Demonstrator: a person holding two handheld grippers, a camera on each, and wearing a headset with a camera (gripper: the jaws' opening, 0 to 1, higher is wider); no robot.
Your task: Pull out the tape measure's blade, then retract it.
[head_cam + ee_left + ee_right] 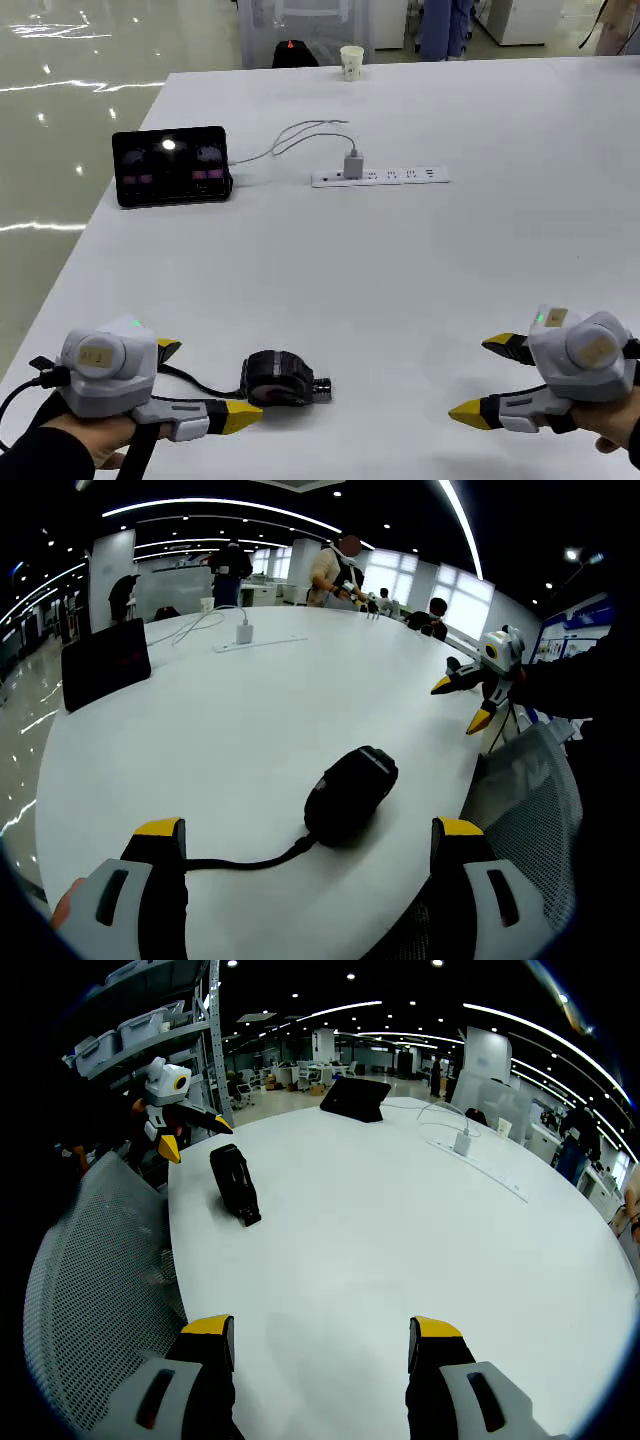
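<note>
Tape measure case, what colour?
The tape measure is black, seen best in the left gripper view.

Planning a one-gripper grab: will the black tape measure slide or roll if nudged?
The tape measure appears to lie flat, so rolling seems unlikely. The smooth white table probably lets it slide. Its curled strap looks floppy.

There's the tape measure: a compact black case with rounded corners, lying on its side with a broad round face up. It sits on the white table, close to the near edge and toward the left. The blade looks wound in, with just a small end piece poking out at the right (too small to read finely). A black cord trails from its left side along the tabletop.
</note>
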